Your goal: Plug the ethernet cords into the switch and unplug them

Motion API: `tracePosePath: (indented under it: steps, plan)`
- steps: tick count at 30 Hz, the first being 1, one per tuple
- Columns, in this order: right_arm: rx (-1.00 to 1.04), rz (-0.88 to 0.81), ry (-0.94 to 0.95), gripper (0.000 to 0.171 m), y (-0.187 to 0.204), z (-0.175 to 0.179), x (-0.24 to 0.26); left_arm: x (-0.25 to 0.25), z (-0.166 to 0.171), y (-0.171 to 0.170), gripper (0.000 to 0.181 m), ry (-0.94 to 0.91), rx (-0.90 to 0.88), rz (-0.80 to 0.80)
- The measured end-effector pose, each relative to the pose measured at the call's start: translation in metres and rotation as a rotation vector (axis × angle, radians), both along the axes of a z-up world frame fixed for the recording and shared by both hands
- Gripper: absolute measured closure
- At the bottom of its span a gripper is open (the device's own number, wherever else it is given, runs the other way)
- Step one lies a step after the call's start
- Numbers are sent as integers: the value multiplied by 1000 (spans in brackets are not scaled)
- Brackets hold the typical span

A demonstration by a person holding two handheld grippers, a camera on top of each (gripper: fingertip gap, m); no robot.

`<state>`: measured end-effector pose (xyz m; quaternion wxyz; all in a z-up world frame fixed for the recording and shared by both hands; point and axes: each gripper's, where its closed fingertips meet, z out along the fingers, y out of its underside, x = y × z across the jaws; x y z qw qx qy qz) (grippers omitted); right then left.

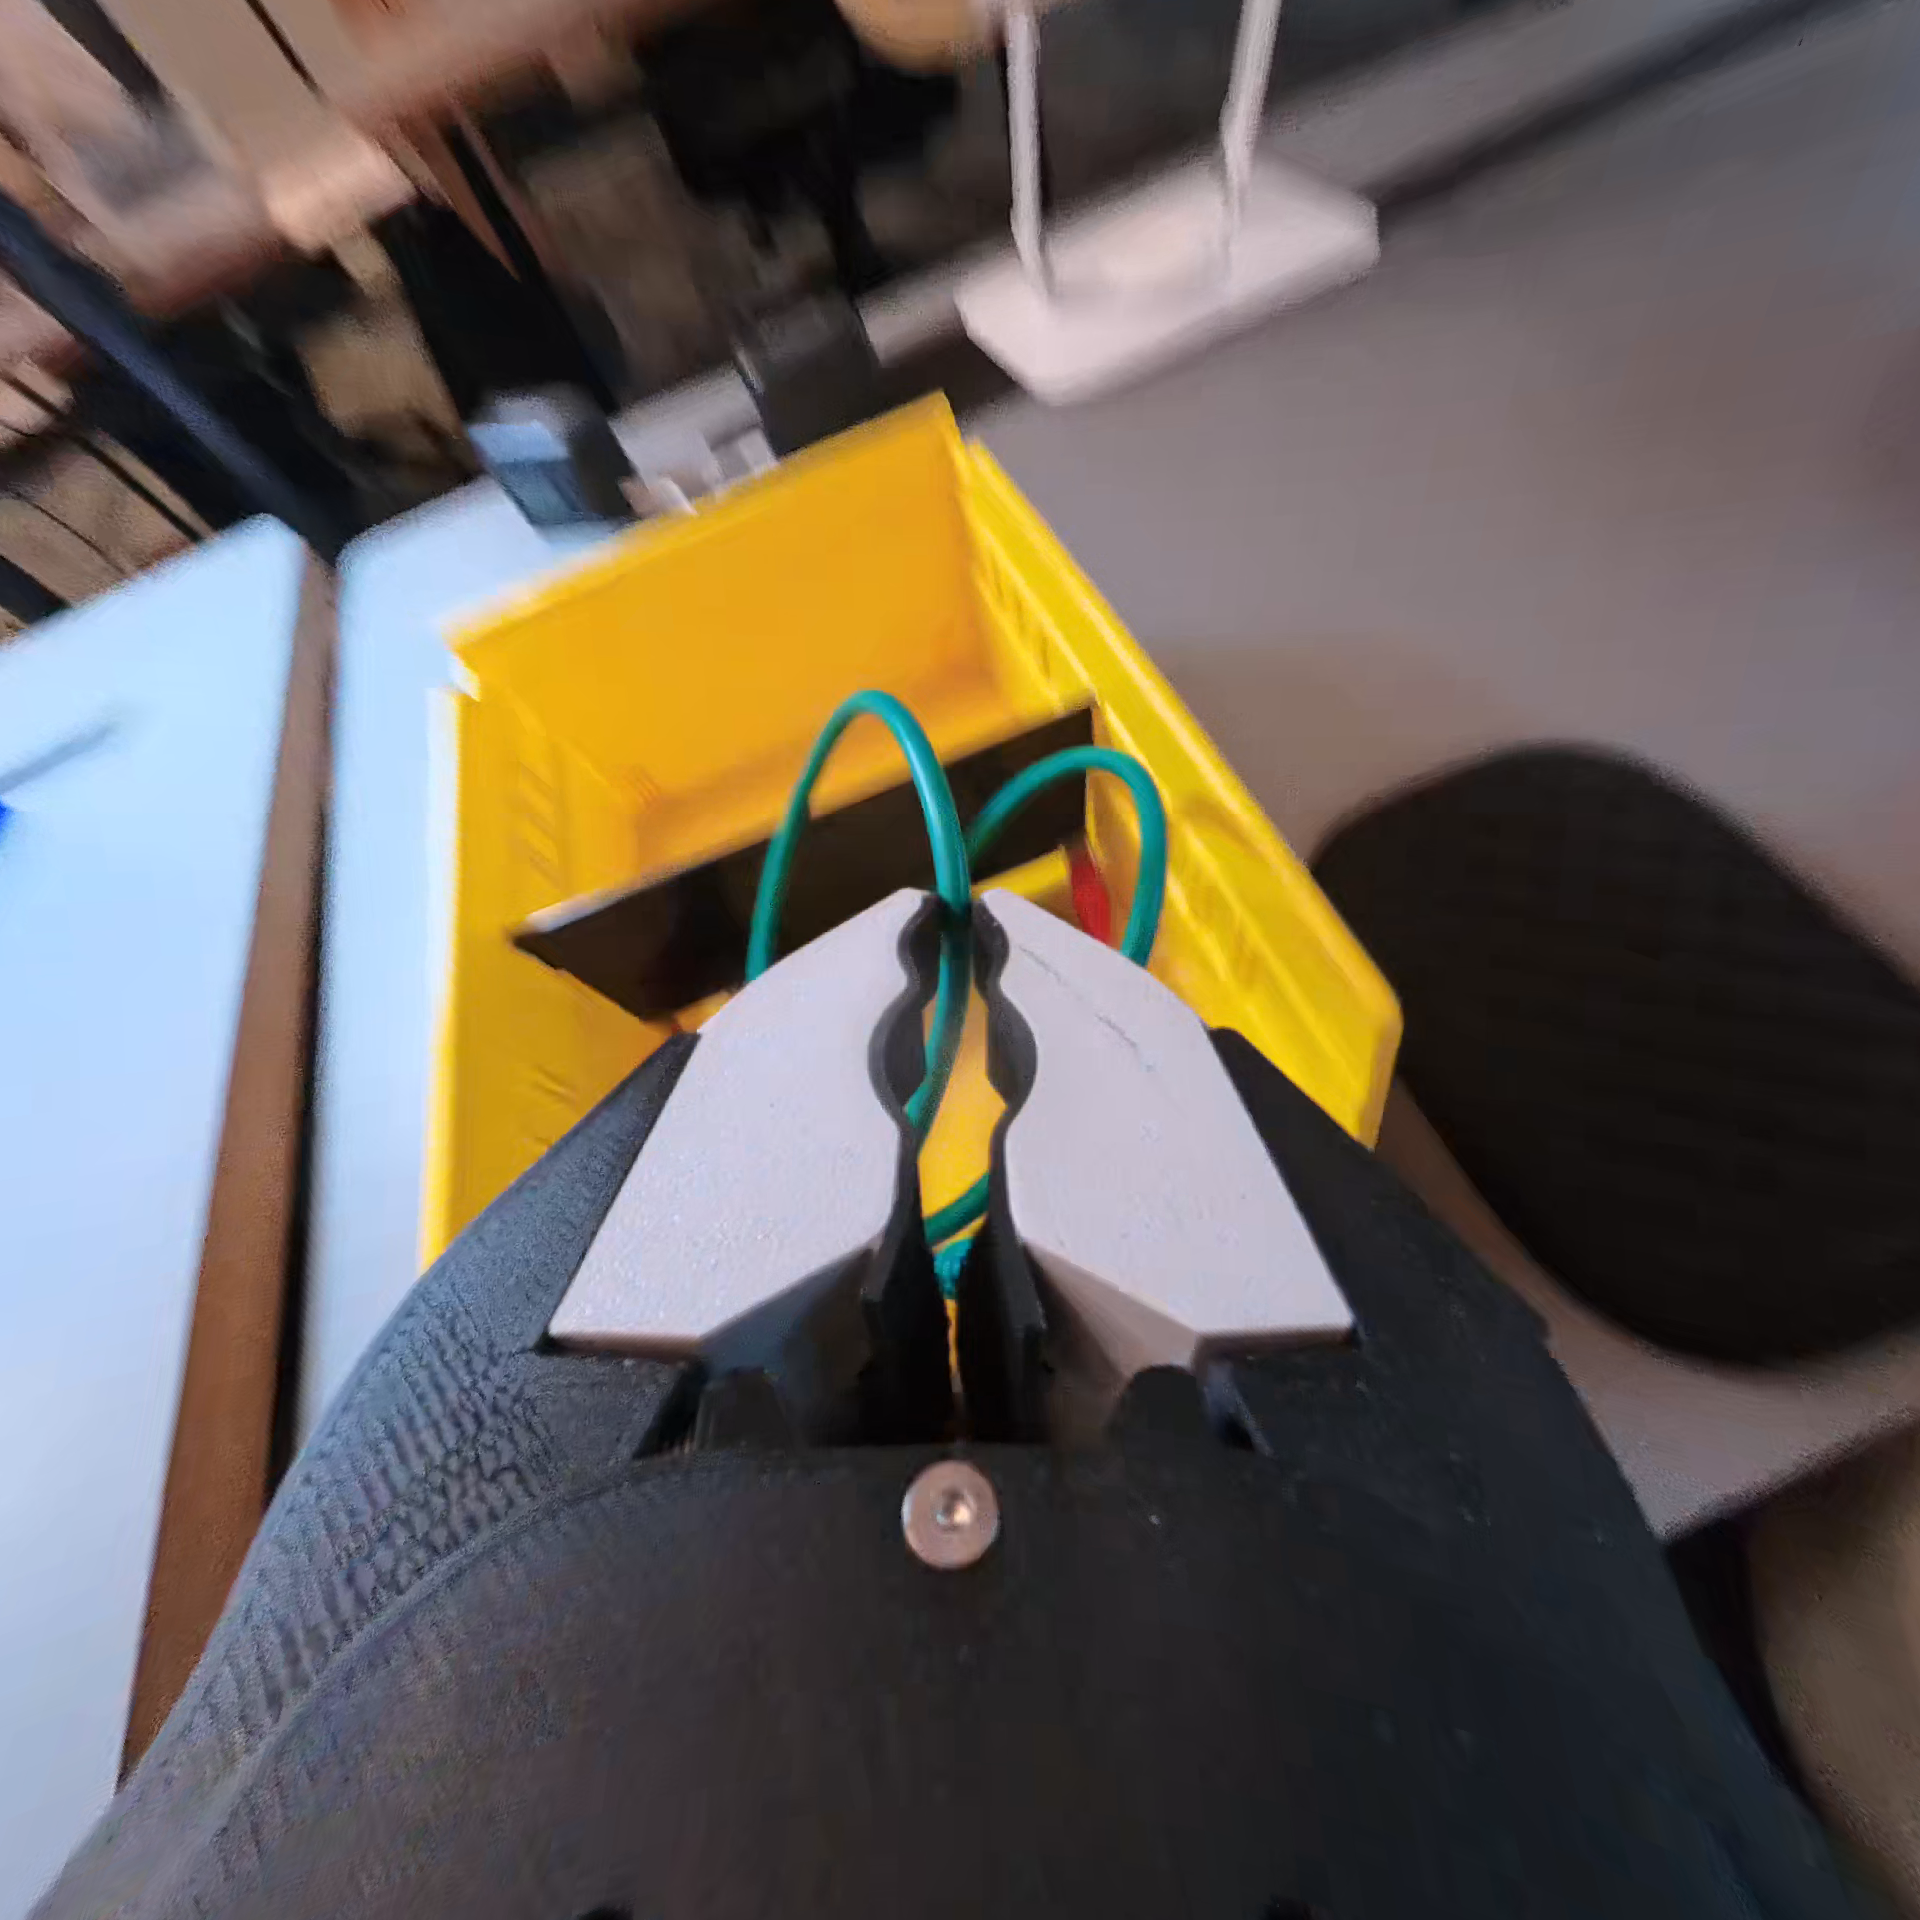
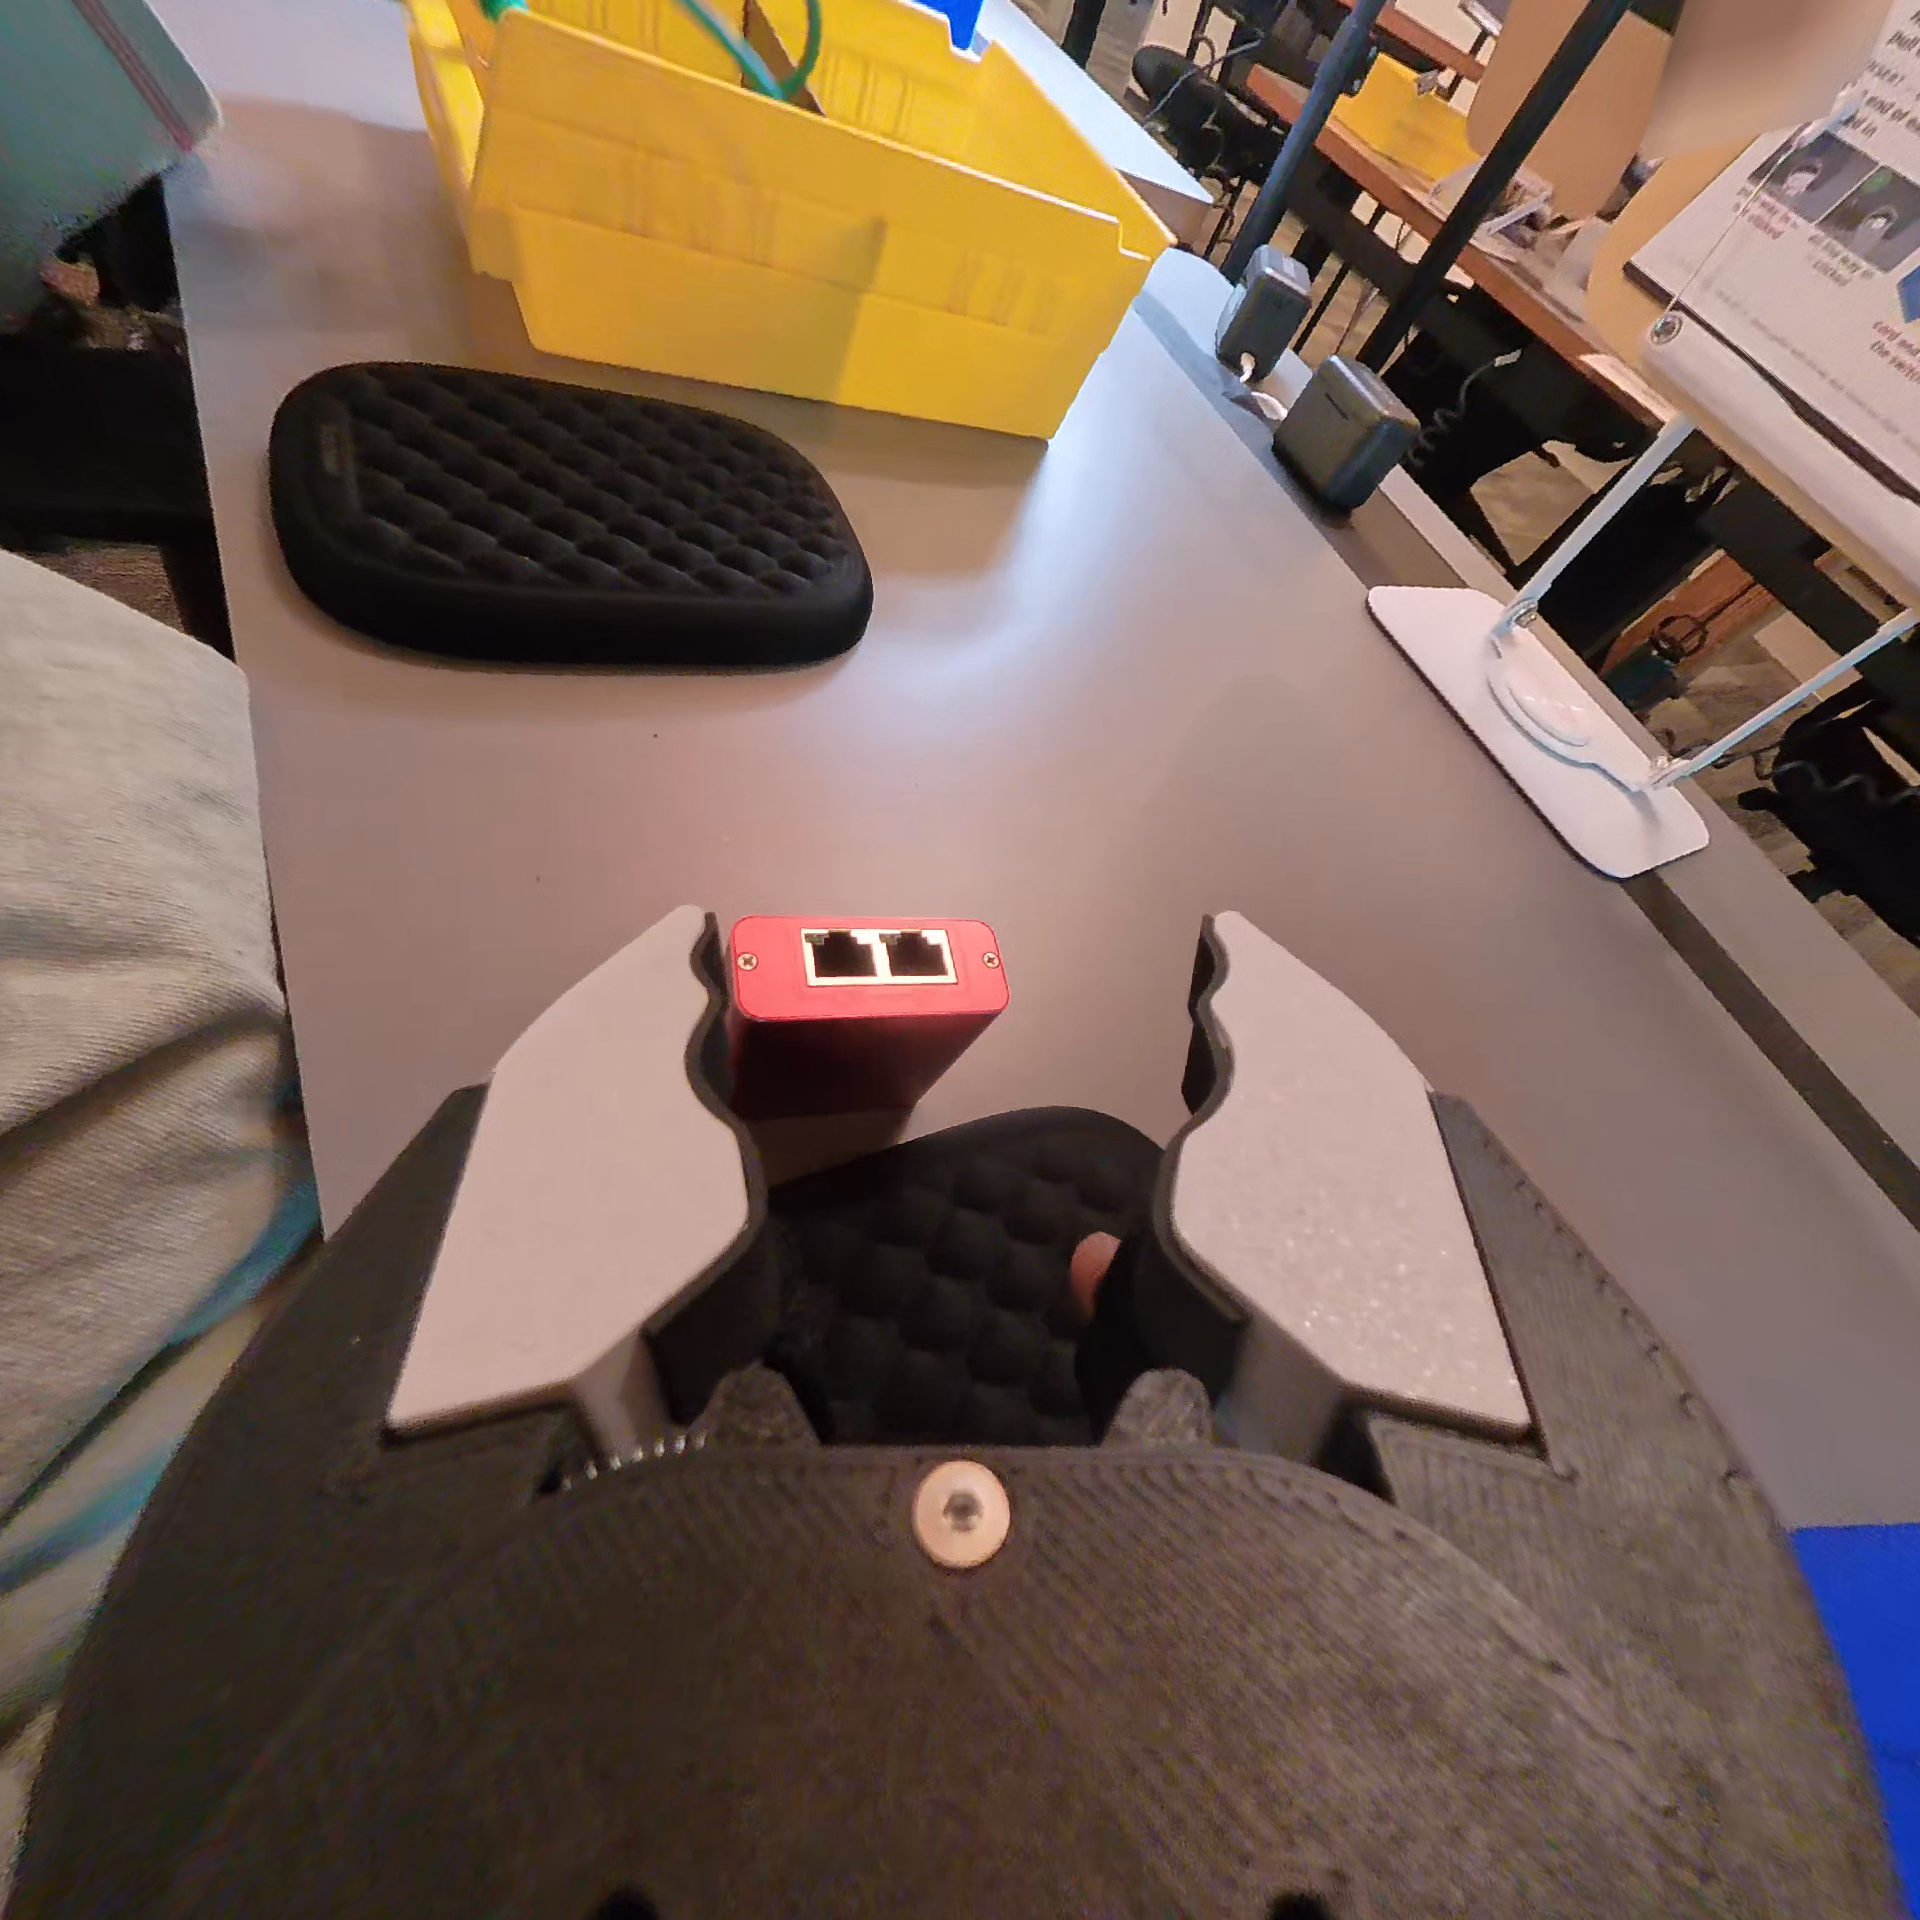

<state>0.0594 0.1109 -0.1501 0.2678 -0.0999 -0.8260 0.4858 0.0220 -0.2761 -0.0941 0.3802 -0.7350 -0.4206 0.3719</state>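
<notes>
My left gripper is shut on a green ethernet cord over the yellow bin. The cord loops up out of the jaws and back into the bin, beside a red piece of something. The view is blurred by motion. My right gripper is open. The red switch lies on the grey table between its fingers, close to the left finger, with two empty ports facing away. The yellow bin with green cord also shows far off in the right wrist view.
A black padded rest lies between bin and switch; another sits under my right gripper. A white stand base and two grey adapters line the table's right edge. A person's sleeve is at left. A black divider crosses the bin.
</notes>
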Motion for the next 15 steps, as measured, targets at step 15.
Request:
tracePosePath:
  steps: [15]
  plan:
    - [-108, 159, 412, 104, -70, 63, 30, 50, 166, 88, 176, 565, 1387, -584]
